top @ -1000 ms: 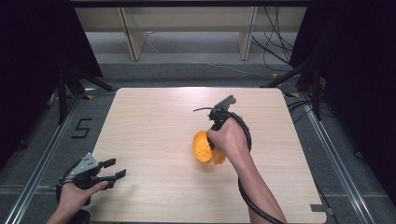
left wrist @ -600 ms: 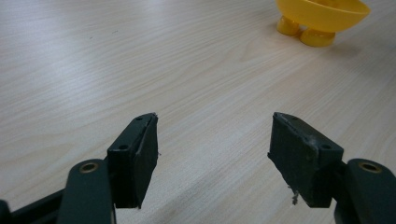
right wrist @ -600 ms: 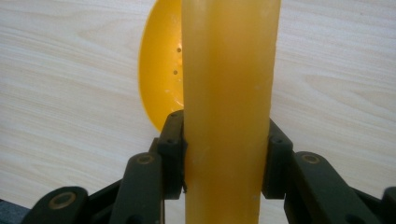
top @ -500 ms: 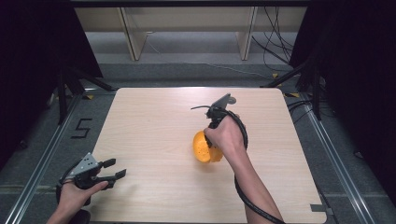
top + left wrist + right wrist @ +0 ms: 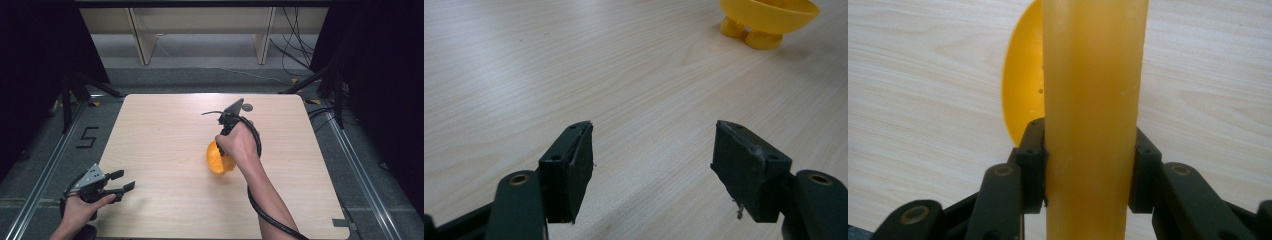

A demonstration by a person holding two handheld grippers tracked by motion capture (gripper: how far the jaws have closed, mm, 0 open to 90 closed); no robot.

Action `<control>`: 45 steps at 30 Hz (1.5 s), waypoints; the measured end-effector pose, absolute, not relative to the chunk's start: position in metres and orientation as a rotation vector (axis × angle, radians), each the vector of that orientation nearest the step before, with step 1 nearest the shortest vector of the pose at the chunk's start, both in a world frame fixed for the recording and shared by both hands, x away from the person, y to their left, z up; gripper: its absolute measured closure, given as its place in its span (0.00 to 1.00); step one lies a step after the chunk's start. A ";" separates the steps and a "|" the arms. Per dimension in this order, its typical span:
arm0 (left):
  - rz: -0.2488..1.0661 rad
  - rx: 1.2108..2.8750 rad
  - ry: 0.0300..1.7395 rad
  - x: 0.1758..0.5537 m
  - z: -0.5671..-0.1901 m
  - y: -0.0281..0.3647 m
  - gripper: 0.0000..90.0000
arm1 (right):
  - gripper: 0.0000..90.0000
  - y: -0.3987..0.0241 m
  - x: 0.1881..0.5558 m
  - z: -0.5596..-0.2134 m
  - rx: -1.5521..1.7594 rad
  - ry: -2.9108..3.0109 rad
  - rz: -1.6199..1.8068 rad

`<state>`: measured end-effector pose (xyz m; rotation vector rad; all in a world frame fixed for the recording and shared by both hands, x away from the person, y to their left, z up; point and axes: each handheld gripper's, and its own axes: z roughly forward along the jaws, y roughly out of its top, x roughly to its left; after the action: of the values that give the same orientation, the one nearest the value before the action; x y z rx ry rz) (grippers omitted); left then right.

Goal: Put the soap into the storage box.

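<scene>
From the high view I see my right gripper (image 5: 223, 150) just right of the frame's centre, pointing down on a yellow footed bowl (image 5: 216, 159) on the wooden table (image 5: 160, 140), while my left gripper (image 5: 122, 181) rests at the lower left with its jaws parted. The left gripper view shows those jaws wide apart with nothing between them, the bowl (image 5: 769, 17) standing at the upper right. In the right gripper view my jaws clamp both sides of a thick yellow-orange band running up the middle, with the bowl (image 5: 1023, 85) behind it.
</scene>
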<state>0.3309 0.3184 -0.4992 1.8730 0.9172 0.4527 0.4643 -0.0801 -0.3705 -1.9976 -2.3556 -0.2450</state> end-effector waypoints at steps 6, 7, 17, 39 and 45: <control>0.447 1.868 0.912 0.331 -0.500 0.318 0.35 | 0.68 -0.080 0.467 -0.371 -1.971 -2.387 -0.245; 0.447 1.869 0.913 0.331 -0.500 0.318 0.35 | 0.68 -0.079 0.467 -0.372 -1.995 -2.353 -0.242; 0.444 1.869 0.914 0.331 -0.500 0.318 0.35 | 0.68 -0.078 0.471 -0.374 -2.001 -2.344 -0.244; 0.443 1.869 0.915 0.331 -0.500 0.318 0.35 | 0.68 -0.071 0.478 -0.378 -2.005 -2.326 -0.249; 0.449 1.873 0.916 0.331 -0.500 0.318 0.35 | 0.68 -0.069 0.479 -0.379 -1.983 -2.356 -0.263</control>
<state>0.3307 0.3182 -0.4995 1.8732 0.9159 0.4487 0.4794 -0.0692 -0.3790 -1.9835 -2.3559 -0.2634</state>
